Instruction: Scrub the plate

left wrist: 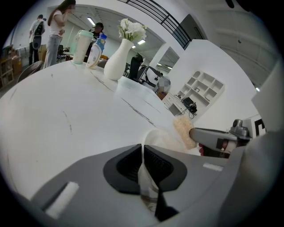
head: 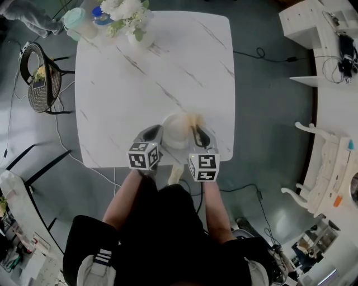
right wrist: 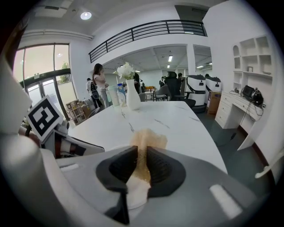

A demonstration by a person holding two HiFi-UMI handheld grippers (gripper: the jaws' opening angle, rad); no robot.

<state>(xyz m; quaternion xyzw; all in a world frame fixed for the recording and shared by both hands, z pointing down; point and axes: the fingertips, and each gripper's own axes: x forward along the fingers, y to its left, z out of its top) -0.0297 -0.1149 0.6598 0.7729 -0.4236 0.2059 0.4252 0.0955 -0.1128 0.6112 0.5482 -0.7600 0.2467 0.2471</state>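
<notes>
White round plate, at the near edge of the white marble tabletop, looks stiff, slick and breakable, best held by its rim, where the left gripper has its fingers clenched on it while the right gripper fingers pinch a tan fibrous scrub pad.

Plate sits on the table, close to the near edge, right in front of the person. Left gripper is on its left rim, rim pinched between the jaws. Right gripper is on the right side, sponge clamped in its jaws and lying over the plate's right edge. Far edge: vase, with jug and bottle to its left. Chair stands left of the table.
</notes>
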